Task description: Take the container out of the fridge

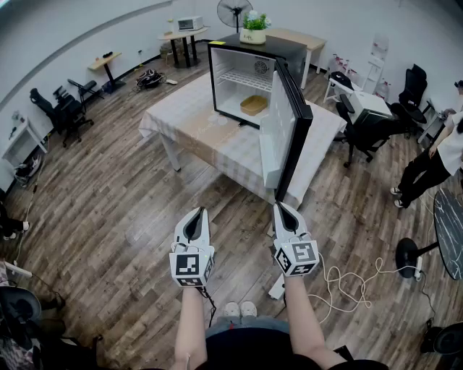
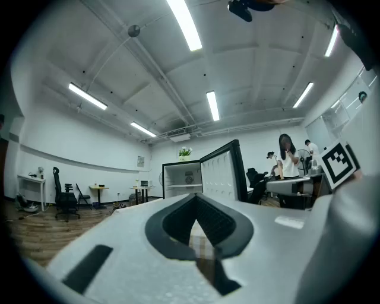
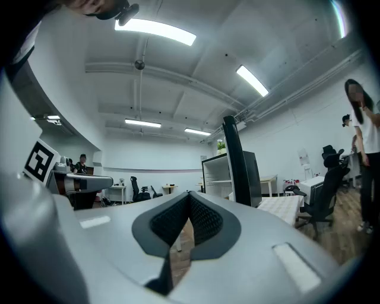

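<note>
Small black mini fridge (image 1: pixel 269 46) with a white inside stands upright well ahead of the left claw (image 1: pixel 200 212) and right claw (image 1: pixel 279 206), door (image 1: pixel 283 124) swung wide open on the right claw's side. A shallow tan rectangular container (image 1: pixel 253 105) lies flat on its bottom floor.

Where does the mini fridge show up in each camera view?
Head view: fridge top centre, on the table, door open.
Left gripper view: fridge near centre.
Right gripper view: fridge right of centre, door edge-on.
Shared landmark: potted plant on its top.
</note>
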